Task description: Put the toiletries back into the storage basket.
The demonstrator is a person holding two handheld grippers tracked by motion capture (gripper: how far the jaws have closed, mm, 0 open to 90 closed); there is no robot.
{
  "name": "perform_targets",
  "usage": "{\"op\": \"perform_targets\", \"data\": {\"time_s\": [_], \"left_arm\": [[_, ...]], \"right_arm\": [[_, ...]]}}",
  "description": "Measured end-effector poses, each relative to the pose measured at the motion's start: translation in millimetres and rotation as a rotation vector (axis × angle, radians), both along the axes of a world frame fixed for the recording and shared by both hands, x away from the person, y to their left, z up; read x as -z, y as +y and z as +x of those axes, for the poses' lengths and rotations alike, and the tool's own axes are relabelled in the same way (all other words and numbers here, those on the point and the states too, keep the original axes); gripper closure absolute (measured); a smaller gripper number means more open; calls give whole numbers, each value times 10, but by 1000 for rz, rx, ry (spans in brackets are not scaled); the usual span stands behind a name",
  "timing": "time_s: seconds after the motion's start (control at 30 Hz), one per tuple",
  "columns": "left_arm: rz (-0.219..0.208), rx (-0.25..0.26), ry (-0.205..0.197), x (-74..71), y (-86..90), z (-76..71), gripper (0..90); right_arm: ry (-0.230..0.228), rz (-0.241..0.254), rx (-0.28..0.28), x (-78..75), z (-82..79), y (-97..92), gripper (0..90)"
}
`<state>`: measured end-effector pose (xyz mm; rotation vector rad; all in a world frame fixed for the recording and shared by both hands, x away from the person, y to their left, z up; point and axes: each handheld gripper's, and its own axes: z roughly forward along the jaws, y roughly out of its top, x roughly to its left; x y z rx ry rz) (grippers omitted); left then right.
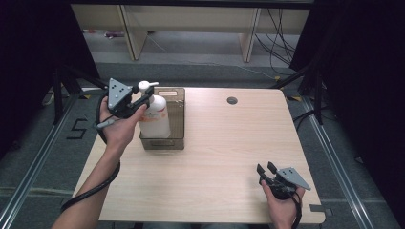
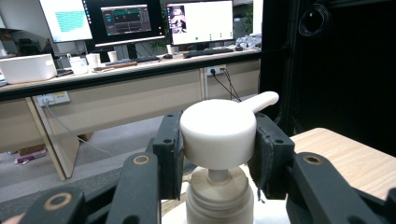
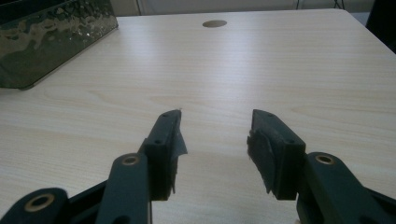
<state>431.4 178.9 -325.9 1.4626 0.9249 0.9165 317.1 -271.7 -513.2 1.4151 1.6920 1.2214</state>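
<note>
A white pump bottle (image 1: pixel 154 118) stands upright in a dark see-through bin (image 1: pixel 175 137) at the table's left. My left gripper (image 1: pixel 142 98) is shut on the bottle's white pump head (image 2: pixel 218 134), one jaw on each side, with the spout pointing away to the right. The bottle's neck (image 2: pixel 219 198) shows below the jaws. My right gripper (image 1: pixel 266 168) rests low near the table's front right edge, open with nothing between its fingers (image 3: pixel 166 144). It points across bare wood toward the bin (image 3: pixel 51 42).
A round cable hole (image 1: pixel 232 100) sits in the table's far middle. Desk legs and cables stand on the floor beyond the table. Black curtains flank both sides. The left gripper's cable (image 1: pixel 90 191) trails off the front left edge.
</note>
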Motion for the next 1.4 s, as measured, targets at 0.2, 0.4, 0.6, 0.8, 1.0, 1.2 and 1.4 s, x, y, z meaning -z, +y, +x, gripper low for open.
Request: {"op": "perform_targets", "data": {"time_s": [0.2, 0.4, 0.6, 0.8, 1.0, 1.2, 1.4], "left_arm": [[0, -1, 14, 62, 1, -2, 591], [-2, -1, 21, 123, -1, -1, 591], [-1, -3, 34, 188, -4, -2, 591], [2, -3, 47, 242, 1, -6, 591], [0, -6, 57, 290, 17, -14, 591], [-4, -5, 67, 344, 32, -18, 591], [-8, -9, 79, 396, 47, -18, 591]], "right_arm": [[1, 2, 0, 0, -1, 2, 537], [-9, 10, 3, 9, 7, 11, 537], [6, 6, -2, 1, -2, 5, 536], [-8, 10, 3, 8, 7, 10, 537], [1, 20, -7, 7, 7, 8, 536], [-2, 9, 3, 2, 8, -1, 535], [-2, 14, 5, 4, 10, 2, 535]]}}
